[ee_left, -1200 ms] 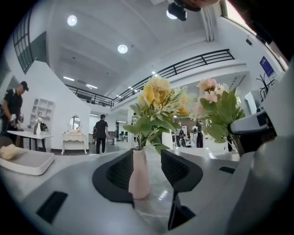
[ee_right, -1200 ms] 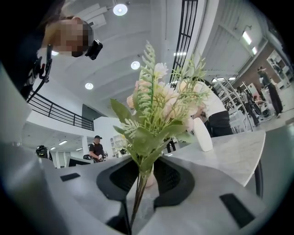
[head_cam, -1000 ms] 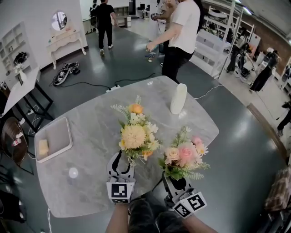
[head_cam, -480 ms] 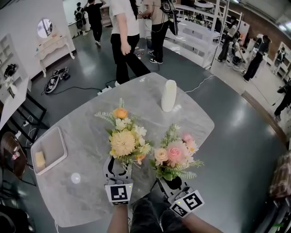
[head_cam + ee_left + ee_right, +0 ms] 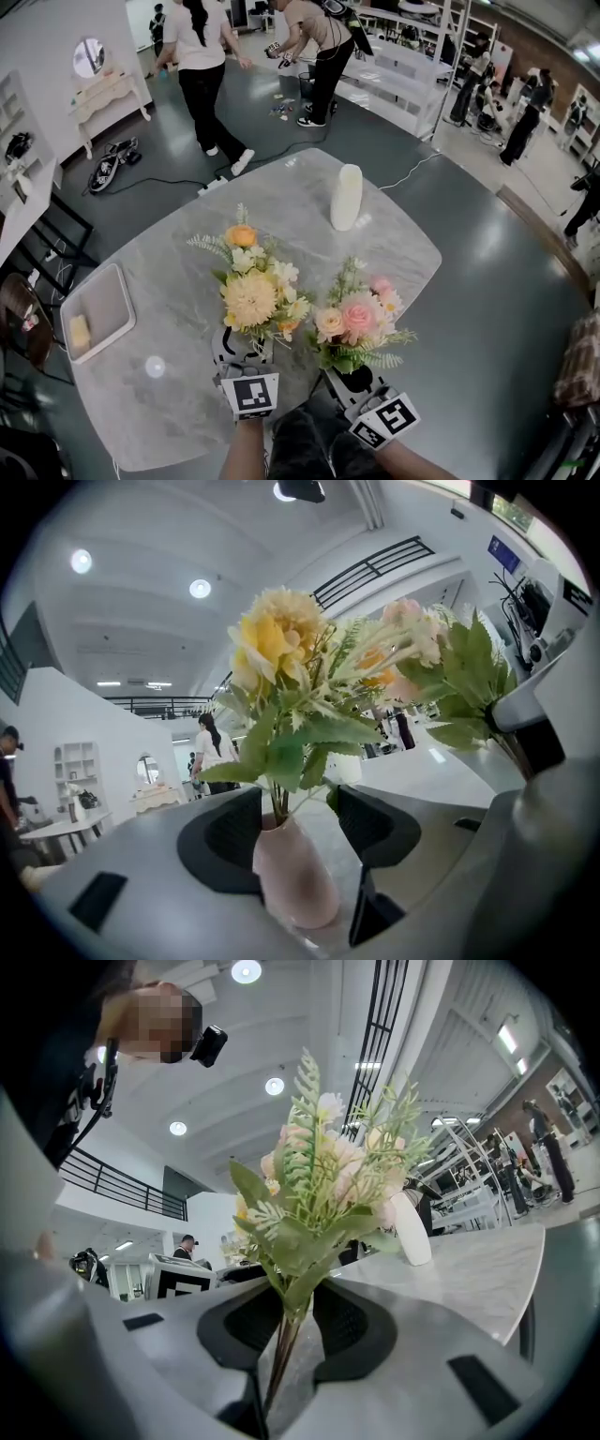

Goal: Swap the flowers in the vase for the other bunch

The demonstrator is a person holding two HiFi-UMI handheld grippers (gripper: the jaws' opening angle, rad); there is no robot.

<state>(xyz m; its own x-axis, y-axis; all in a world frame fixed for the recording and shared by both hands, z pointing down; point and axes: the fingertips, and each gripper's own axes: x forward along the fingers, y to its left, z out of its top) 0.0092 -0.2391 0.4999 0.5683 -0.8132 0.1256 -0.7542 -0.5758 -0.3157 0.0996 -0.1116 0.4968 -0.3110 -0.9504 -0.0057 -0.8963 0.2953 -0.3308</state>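
A yellow and orange bunch [image 5: 251, 298] stands in a small pink vase [image 5: 291, 874] on the marble table [image 5: 187, 403]. My left gripper [image 5: 246, 345] reaches round this vase. Its jaws have just been opening, with the vase between them and a gap at the right pad [image 5: 375, 822]. My right gripper [image 5: 354, 378] is shut on the thin stems [image 5: 279, 1354] of the pink bunch [image 5: 356, 319], held upright just right of the yellow one. A tall white vase [image 5: 346, 197] stands without flowers at the table's far side.
A grey tray [image 5: 112, 295] holding a yellow block lies at the table's left edge, with a small white disc [image 5: 155, 367] nearer me. People [image 5: 202, 56] move on the floor beyond the table. Shelving stands at the back right.
The left gripper's jaws stand wider round the pink vase, and it has edged slightly left. The right gripper keeps its hold and place. The people beyond the table have walked on.
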